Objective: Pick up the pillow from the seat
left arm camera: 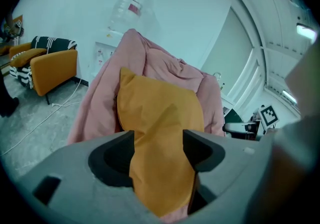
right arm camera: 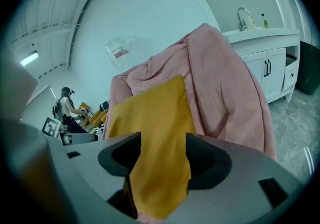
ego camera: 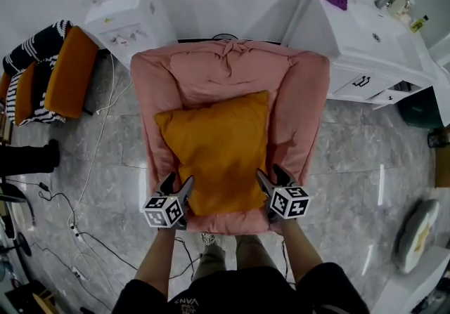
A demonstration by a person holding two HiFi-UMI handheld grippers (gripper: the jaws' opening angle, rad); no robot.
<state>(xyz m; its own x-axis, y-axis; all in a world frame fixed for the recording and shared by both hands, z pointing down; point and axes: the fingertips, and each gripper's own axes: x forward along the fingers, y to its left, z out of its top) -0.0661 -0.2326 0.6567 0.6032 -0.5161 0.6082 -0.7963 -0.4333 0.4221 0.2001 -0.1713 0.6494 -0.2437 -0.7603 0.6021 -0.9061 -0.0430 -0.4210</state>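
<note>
1. Head view shows the orange pillow lying on the seat of the pink armchair. It leans toward the backrest, and its long axis runs away from the person.
2. Its two near corners meet the tools: the left tool at the left corner and the right tool at the right, both equally near.
3. Each gripper view shows the jaws standing apart with a pillow corner between them. The cloth fills the gap but does not look squeezed.
4. Both forearms reach forward side by side, with the tools aimed at the backrest. Closing on the corners and lifting together seems to be what is left.
</note>
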